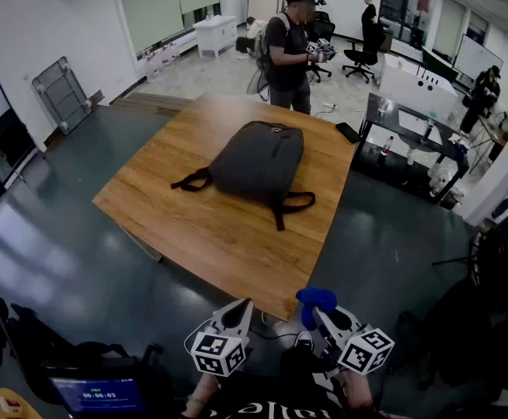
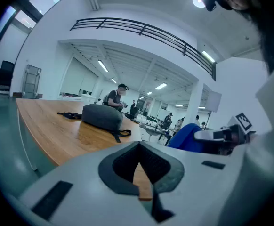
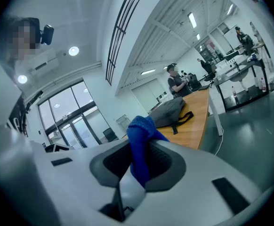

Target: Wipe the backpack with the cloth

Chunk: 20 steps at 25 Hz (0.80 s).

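Observation:
A dark grey backpack [image 1: 259, 161] lies flat in the middle of the wooden table [image 1: 193, 234], its straps spread to both sides. It shows in the left gripper view [image 2: 102, 117] and the right gripper view [image 3: 167, 111] too. My right gripper [image 1: 322, 315] hangs off the table's near corner, shut on a blue cloth [image 1: 316, 299] that sticks up between its jaws [image 3: 139, 145]. My left gripper [image 1: 241, 314] is beside it, shut with nothing in it [image 2: 139, 166]. Both are well short of the backpack.
A person [image 1: 289, 51] with grippers stands at the table's far edge. Desks [image 1: 415, 129] and office chairs [image 1: 359, 55] fill the back right. A dark bag and a tablet [image 1: 88, 391] lie on the floor at my lower left.

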### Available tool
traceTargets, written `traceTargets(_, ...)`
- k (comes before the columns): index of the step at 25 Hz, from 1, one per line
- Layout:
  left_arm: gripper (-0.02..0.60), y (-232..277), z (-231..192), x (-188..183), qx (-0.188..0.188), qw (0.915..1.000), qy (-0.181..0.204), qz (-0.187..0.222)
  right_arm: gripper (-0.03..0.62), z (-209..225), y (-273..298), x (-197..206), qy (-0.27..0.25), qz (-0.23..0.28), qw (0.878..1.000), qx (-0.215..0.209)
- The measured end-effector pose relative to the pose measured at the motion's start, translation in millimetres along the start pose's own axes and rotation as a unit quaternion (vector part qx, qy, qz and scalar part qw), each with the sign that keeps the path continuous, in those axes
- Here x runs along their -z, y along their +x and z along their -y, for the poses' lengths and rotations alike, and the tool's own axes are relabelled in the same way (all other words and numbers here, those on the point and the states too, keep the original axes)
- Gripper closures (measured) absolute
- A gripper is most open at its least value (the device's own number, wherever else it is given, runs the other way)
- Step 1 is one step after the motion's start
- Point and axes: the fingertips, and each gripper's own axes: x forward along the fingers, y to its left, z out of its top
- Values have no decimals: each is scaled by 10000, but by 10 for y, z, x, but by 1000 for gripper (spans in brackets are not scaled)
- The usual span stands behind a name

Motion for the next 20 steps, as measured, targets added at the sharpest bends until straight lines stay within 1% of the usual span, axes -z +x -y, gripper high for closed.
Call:
traceTargets(3, 583, 248, 64, -183, -200, 9996, -78, 169, 528, 124, 90, -261, -120, -155, 9994, -274)
traceTargets(6, 583, 629, 173, -188, -451, 9984, -161, 295, 528, 469, 165, -464, -222, -320, 9976, -580)
traceTargets(9, 583, 849, 243, -162, -711, 9966, -240, 350, 528, 732, 245, -587, -254, -483, 9950, -834)
traceTargets(13, 583, 939, 257, -142, -974, 9944, -296, 283, 528, 926, 340, -665, -140, -613, 9927, -1026)
traceTargets(17, 583, 908, 153, -146, -1210, 9922, -262, 132, 528, 1011, 492, -657, 28, -720, 9913, -1106)
traceTargets(20, 583, 917, 26, -197, -1315, 9908, -281, 137, 528, 1037, 635, -633, 122, -734, 9905, -1158)
